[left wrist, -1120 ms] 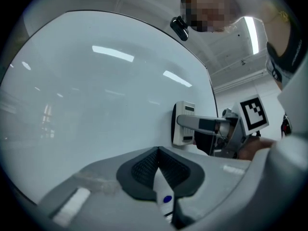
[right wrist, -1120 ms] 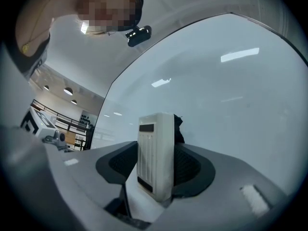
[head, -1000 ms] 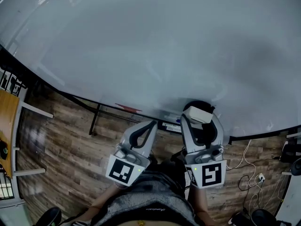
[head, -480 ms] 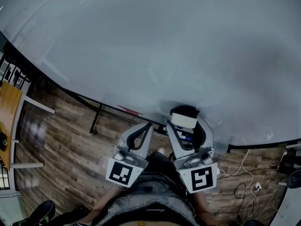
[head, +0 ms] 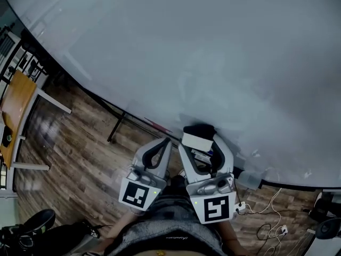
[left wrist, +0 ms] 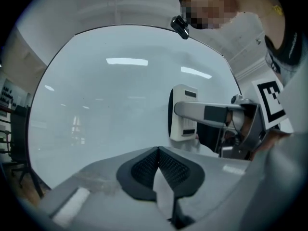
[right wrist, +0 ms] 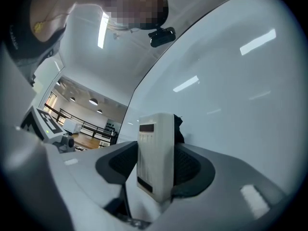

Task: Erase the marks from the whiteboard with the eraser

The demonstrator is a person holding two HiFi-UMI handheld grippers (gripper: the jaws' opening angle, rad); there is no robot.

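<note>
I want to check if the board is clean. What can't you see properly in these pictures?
- Marks on the large white whiteboard: head view, only faint smears, too dim to tell.
- Black felt of the white plastic eraser: right gripper view, mostly hidden behind its own body in the right tongs.
- Eraser's label print: too blurred.

Eraser (head: 197,139) in right claw (head: 201,142) at lower edge of whiteboard (head: 202,47), left claw (head: 164,142) beside

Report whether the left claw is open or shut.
Shut: in the left gripper view the left claw has its jaws pressed together, with nothing between them.
</note>
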